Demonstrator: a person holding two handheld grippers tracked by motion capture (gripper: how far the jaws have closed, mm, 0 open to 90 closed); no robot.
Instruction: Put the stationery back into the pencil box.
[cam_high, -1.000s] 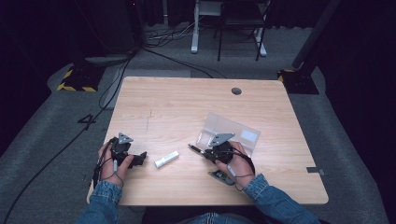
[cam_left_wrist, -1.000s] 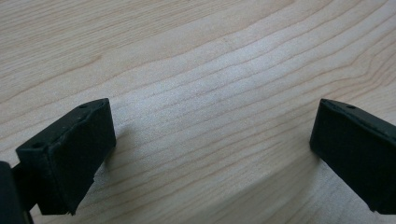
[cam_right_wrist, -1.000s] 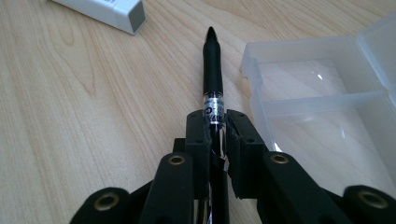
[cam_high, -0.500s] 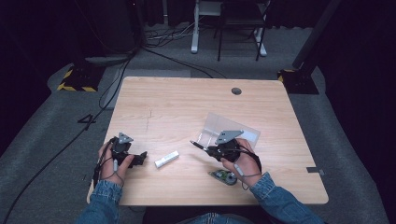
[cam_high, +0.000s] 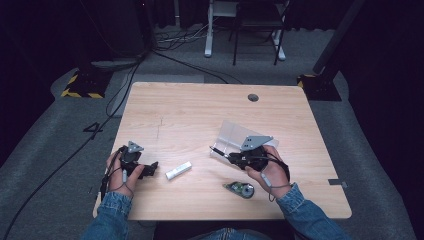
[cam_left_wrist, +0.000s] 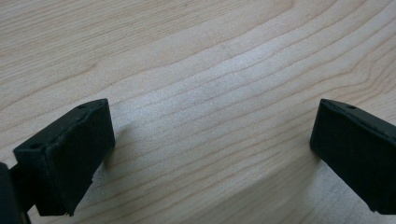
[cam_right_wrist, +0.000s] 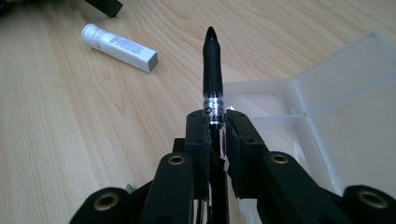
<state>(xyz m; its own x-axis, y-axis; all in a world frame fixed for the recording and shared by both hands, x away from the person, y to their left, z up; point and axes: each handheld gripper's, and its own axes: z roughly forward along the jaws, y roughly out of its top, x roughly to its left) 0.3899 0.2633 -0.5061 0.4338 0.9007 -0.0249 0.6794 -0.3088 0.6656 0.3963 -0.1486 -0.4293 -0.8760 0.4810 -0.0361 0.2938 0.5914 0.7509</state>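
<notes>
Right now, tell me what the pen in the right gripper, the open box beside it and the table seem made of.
Black pen with a clear barrel: likely plastic, matte cap, glossy see-through barrel. Open clear hinged box: probably frosted translucent plastic, since the wood shows through it. Pale wooden table: wood or wood-look laminate, with visible grain and a smooth satin finish.

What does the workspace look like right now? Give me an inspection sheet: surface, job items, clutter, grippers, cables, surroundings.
Surface: light wooden table, a round port near its far edge.
Job's things: black pen clamped in the right gripper, tip pointing forward; clear plastic case lying open beside it.
Clutter: white tube between the hands; green tape dispenser near the right hand.
Grippers: right gripper shut on the pen, raised off the table; left gripper open, nothing between its jaws, close over bare wood.
Cables: a cable trails from each gripper past the wrist; black cables run over the floor.
Surroundings: grey carpet, yellow-black striped base, a chair and desk legs behind.
</notes>
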